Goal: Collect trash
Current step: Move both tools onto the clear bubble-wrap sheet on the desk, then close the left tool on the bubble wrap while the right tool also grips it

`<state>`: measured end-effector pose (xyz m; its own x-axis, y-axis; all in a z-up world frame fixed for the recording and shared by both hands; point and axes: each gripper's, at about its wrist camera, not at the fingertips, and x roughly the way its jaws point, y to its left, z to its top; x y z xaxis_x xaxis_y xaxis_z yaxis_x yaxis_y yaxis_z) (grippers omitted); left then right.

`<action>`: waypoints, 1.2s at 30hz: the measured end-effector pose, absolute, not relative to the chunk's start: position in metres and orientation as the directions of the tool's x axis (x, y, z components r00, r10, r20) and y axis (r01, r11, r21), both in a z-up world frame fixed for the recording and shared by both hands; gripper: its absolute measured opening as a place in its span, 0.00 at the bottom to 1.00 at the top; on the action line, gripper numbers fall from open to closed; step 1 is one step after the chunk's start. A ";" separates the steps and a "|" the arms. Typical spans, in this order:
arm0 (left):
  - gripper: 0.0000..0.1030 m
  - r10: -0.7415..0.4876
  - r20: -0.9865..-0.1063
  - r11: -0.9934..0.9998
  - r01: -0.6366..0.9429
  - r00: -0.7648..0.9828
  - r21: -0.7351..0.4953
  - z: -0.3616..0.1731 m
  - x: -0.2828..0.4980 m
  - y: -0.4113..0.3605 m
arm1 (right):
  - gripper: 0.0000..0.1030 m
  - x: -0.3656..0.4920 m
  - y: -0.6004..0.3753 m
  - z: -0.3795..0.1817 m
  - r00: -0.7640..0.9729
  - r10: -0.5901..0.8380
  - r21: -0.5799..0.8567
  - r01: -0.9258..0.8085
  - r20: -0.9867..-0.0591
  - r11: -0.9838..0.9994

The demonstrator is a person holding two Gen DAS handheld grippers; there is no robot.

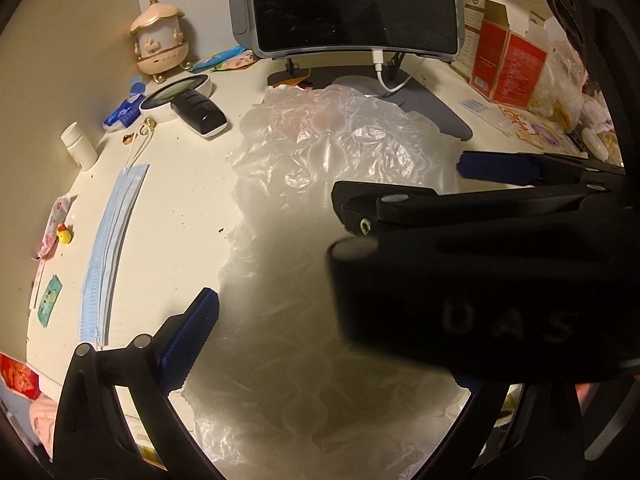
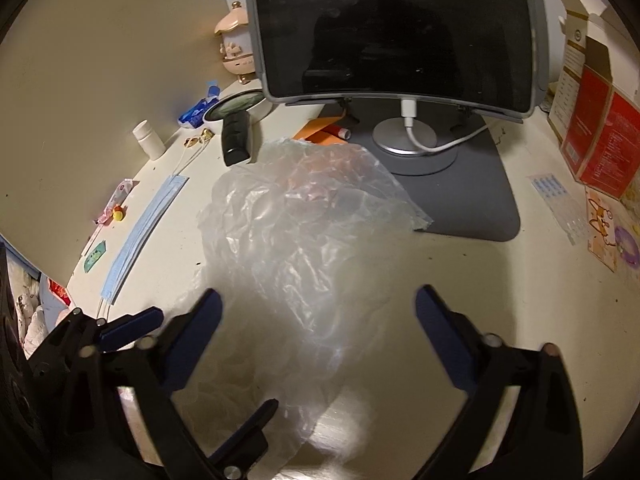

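Blue-padded fingers of the right tool (image 2: 316,320) stand well apart just above the near part of a crumpled clear plastic bag (image 2: 304,216), with nothing pinched between them. The left tool (image 1: 332,336) shows only one pad clearly over the bag's near left edge; its other finger is hidden behind the right tool's black body, so I cannot tell how wide it stands or whether it grips the film.

The bag lies flat and wrinkled on the cream tabletop (image 2: 480,280), running from the tools back toward the tablet (image 2: 394,28) on its stand, its far corner resting on the stand's grey base mat (image 2: 472,184). Something pinkish seems to sit inside its far end, though the film blurs it.

Judging by its look, the bag is very light, limp and slippery. It will slide under a push and collapse when lifted, so a pinch on a raised fold or bunched edge near the tools should hold better than pressing on a flat stretch. A blue face mask (image 1: 112,248) lies left of the bag, with small wrappers (image 1: 54,220) farther left still.
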<state>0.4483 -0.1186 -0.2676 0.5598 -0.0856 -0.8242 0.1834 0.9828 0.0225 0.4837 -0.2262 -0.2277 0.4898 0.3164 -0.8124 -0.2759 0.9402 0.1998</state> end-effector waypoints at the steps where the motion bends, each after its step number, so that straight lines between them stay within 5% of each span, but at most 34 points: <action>1: 0.94 -0.091 -0.825 0.984 0.178 0.558 0.012 -0.268 0.449 -0.118 | 0.67 0.485 -0.225 -0.229 0.483 0.317 0.201 -0.276 -0.816 0.940; 3: 0.89 -0.099 -0.824 0.985 0.170 0.557 -0.003 -0.269 0.450 -0.117 | 0.63 0.486 -0.223 -0.230 0.473 0.323 0.210 -0.277 -0.820 0.938; 7: 0.71 -0.108 -0.825 0.987 0.157 0.554 -0.024 -0.270 0.451 -0.114 | 0.35 0.486 -0.220 -0.231 0.461 0.346 0.229 -0.290 -0.818 0.929; 13: 0.41 -0.126 -0.823 0.985 0.170 0.554 -0.037 -0.266 0.454 -0.114 | 0.12 0.484 -0.220 -0.226 0.471 0.375 0.253 -0.303 -0.798 0.919; 22: 0.02 -0.143 -0.806 0.984 0.174 0.575 -0.050 -0.255 0.449 -0.115 | 0.11 0.474 -0.222 -0.208 0.504 0.406 0.274 -0.317 -0.762 0.908; 36: 0.00 -0.173 -0.774 0.978 0.199 0.609 -0.062 -0.225 0.422 -0.111 | 0.11 0.442 -0.226 -0.181 0.549 0.407 0.268 -0.317 -0.730 0.910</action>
<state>0.4223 -0.1114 -0.2248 0.6089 -0.1726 -0.7743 0.1988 0.9781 -0.0617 0.4422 -0.2261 -0.1806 0.5488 0.4069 -0.7302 -0.3173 0.9095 0.2684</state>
